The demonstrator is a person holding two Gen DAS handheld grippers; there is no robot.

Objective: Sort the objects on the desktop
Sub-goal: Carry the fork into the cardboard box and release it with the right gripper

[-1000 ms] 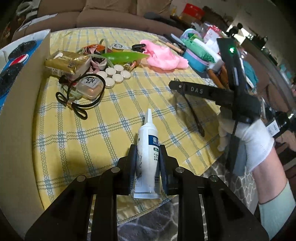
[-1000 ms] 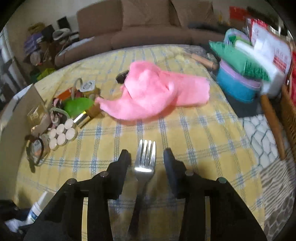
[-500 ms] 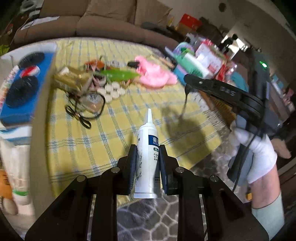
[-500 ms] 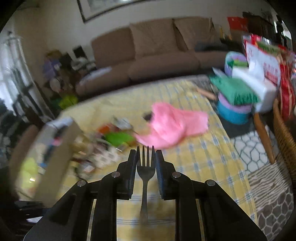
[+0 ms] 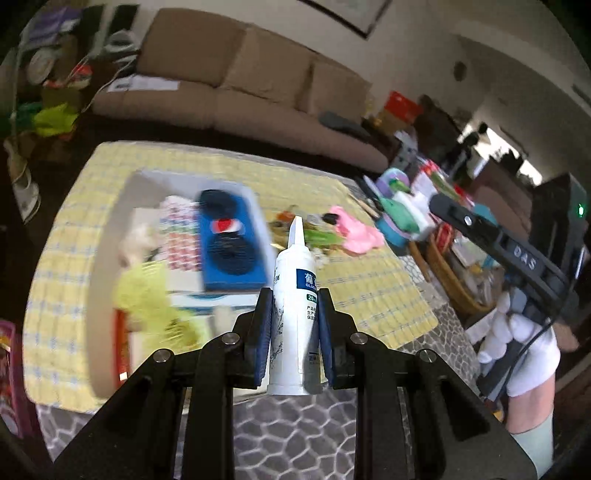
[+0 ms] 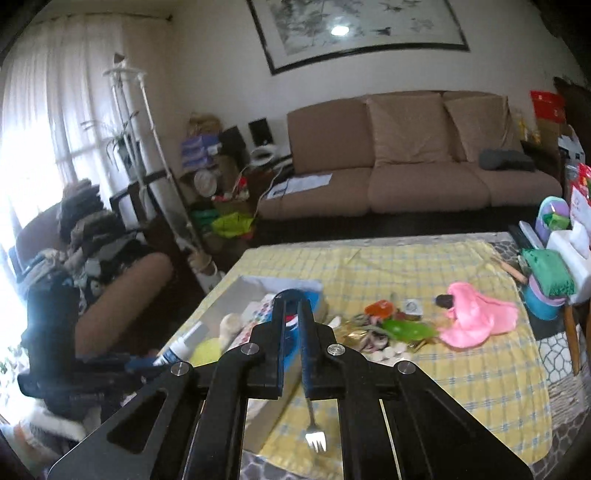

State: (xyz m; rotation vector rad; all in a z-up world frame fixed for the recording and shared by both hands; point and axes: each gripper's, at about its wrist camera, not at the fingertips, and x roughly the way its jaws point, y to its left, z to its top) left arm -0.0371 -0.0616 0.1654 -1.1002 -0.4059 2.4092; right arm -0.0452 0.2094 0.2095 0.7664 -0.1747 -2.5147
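A white open box [image 5: 110, 236] is sitting at the centre left of the left wrist frame on the table [image 5: 369, 288], which is wearing a yellow checked cloth. Inside the box a blue packet [image 5: 231, 243] with dark round shapes, a patterned sheet and a yellow-green mesh item [image 5: 147, 299] are lying, all blurred. Right of the box, toward the centre of the frame, a heap of small things is crowding together: a pink cloth [image 6: 476, 317], a green leaf-shaped piece [image 6: 406, 328], white round caps [image 6: 388, 354] and a gold wrapper, too small to tell further. At the right edge of the right wrist frame, a blue tub [image 6: 543, 306] with green and white items is standing beside the table.

The left gripper [image 5: 295, 325] is holding its fingers clamped on a white glue bottle [image 5: 293, 314], nozzle pointing up the frame, with the box just above and left of it in the picture. The right gripper [image 6: 291, 354] is holding its fingers nearly together, pinching the handle of a metal fork [image 6: 314, 435], whose tines are hanging at the bottom centre of the frame, in front of the table's near edge. In the left wrist view that gripper is showing at the right edge, gripped by a hand in a white glove [image 5: 517, 343].

A brown three-seat sofa [image 6: 406, 162] is standing along the far wall at the upper centre, under a framed picture [image 6: 362, 29]. Bright curtained windows are filling the upper left, with cluttered boxes below. A patterned grey rug [image 5: 303, 435] is lying under the table
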